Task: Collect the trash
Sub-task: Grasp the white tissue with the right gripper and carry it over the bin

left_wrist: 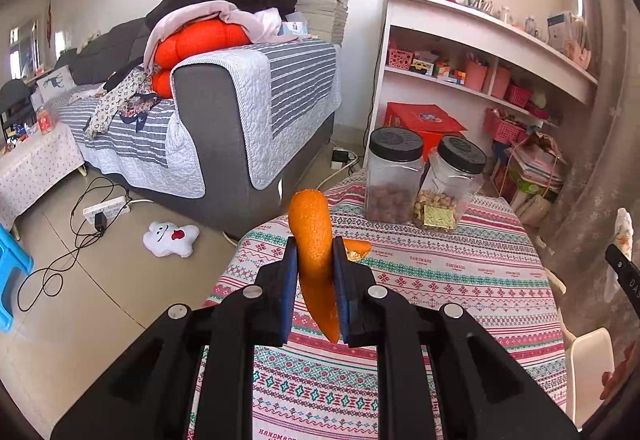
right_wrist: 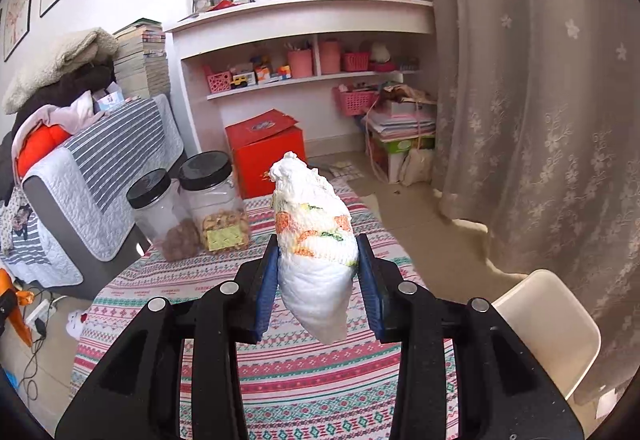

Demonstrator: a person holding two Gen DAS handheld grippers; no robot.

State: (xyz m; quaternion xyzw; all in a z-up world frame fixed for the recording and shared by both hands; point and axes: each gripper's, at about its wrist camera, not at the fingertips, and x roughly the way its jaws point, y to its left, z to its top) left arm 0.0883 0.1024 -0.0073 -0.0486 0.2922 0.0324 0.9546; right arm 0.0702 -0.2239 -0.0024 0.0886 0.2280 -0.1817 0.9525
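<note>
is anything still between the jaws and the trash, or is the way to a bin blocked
Nothing stands between: the left gripper is shut on the orange peel, the right gripper on the crumpled tissue. No bin shows in either view, so that path cannot be judged.

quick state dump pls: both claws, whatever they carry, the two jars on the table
left claw: shut on orange peel
orange peel: pinched between the pads, lifted off the table
right claw: shut on crumpled tissue
crumpled tissue: wadded, printed, held clear of the tablecloth
left jar: upright, black lid on, brown contents low
right jar: upright, black lid on, nuts low, touching the left jar
peel scrap: lying on the tablecloth
</note>
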